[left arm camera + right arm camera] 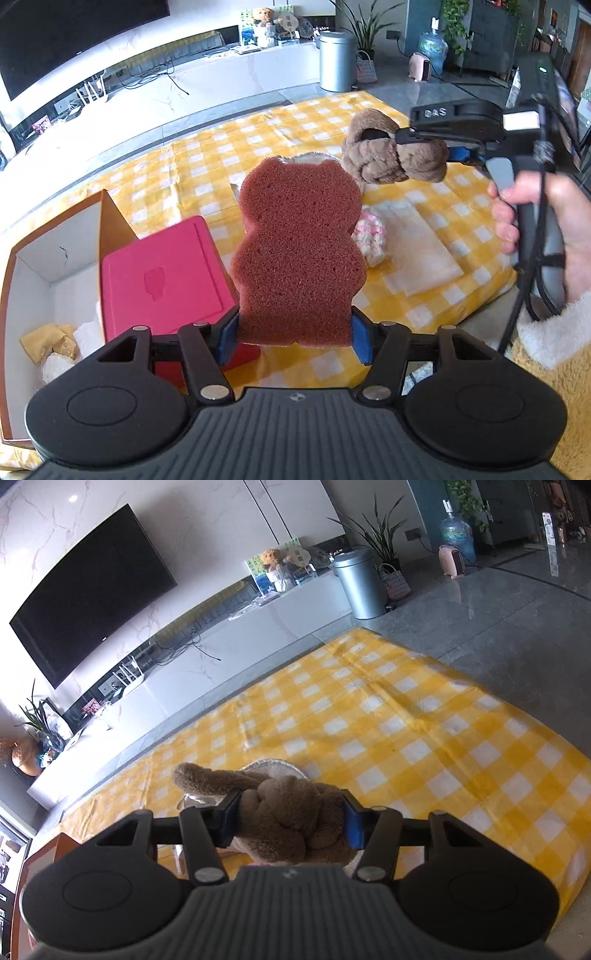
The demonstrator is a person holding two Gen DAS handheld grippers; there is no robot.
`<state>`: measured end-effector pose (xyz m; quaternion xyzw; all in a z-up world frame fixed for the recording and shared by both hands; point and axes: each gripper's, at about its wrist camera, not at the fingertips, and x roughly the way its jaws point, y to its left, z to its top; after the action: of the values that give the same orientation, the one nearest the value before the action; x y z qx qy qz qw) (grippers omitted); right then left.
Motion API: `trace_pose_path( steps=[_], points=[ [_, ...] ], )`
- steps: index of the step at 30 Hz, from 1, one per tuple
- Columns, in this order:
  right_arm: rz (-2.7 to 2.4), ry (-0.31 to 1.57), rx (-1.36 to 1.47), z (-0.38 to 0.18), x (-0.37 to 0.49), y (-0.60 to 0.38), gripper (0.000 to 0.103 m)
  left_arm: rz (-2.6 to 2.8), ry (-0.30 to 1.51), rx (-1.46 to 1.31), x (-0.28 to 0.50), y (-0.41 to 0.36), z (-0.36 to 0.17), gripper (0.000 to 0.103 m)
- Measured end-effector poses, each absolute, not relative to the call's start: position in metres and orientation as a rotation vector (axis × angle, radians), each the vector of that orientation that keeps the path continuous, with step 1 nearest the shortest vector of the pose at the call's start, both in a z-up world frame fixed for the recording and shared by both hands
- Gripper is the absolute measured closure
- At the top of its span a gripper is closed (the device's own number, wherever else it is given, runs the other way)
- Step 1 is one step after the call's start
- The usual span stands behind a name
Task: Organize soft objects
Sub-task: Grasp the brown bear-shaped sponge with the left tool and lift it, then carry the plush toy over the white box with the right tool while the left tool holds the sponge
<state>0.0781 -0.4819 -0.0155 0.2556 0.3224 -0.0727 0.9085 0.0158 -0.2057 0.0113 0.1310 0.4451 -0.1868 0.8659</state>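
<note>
Your left claw (293, 334) pinches the brown sponge (297, 251) by its lower end, so the bear shape stands upright in front of the camera and hides nothing of the box (55, 254) at the left. This low grip seems sensible, because the sponge can go down into the box top first or flat.

Your right claw (291, 821) is pressed on the brown plush earmuffs (291, 819); in the left view it holds them lifted above the yellow checked cloth (207, 162), well clear of the pink knitted thing (371, 236) and the folded white cloth (421, 247) under them.

The red case (166, 277) lies just beside the box. I judge that both soft things are on their way to the box.
</note>
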Motion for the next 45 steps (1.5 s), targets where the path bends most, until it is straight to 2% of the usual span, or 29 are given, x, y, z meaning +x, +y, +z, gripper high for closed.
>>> trace_pose_path(
  steps=[17,18,19,21,26,29,31,35,37,39,41,43,45],
  points=[
    [0.001,0.415,0.523,0.062,0.037,-0.445,0.049,-0.292,0.808,0.025,0.023,-0.094,0.063,0.035],
    [0.033,0.409,0.514,0.067,0.036,-0.437,0.053,-0.265,0.803,0.012,0.027,-0.084,0.065,0.035],
    [0.062,0.401,0.513,0.071,0.035,-0.431,0.064,-0.249,0.794,-0.020,0.030,-0.074,0.067,0.035],
    [0.152,0.381,0.522,0.079,0.033,-0.414,0.076,-0.212,0.777,-0.083,0.036,-0.051,0.071,0.035],
    [0.134,0.443,0.310,0.081,0.049,-0.355,0.079,-0.124,0.749,-0.158,0.044,-0.016,0.070,0.035],
    [0.129,0.591,0.214,0.061,0.069,-0.335,0.066,-0.157,0.771,-0.157,0.046,-0.011,0.063,0.035],
    [0.180,0.696,0.164,0.044,0.077,-0.325,0.042,-0.178,0.774,-0.149,0.044,-0.006,0.059,0.035],
    [0.207,0.814,-0.066,0.015,0.080,-0.309,0.025,-0.204,0.792,-0.147,0.046,-0.006,0.050,0.035],
    [0.208,0.862,-0.190,0.001,0.083,-0.303,0.013,-0.213,0.804,-0.158,0.048,-0.006,0.047,0.035],
    [0.268,0.901,-0.364,-0.019,0.084,-0.295,0.009,-0.224,0.806,-0.160,0.047,-0.008,0.044,0.035],
    [0.359,0.916,-0.531,-0.036,0.080,-0.285,0.009,-0.232,0.808,-0.160,0.047,-0.009,0.042,0.035],
    [0.440,0.919,-0.687,-0.054,0.075,-0.273,0.003,-0.237,0.811,-0.161,0.046,-0.008,0.039,0.035],
    [0.490,0.908,-0.865,-0.072,0.070,-0.260,0.003,-0.237,0.817,-0.161,0.046,-0.007,0.036,0.035]
  ],
)
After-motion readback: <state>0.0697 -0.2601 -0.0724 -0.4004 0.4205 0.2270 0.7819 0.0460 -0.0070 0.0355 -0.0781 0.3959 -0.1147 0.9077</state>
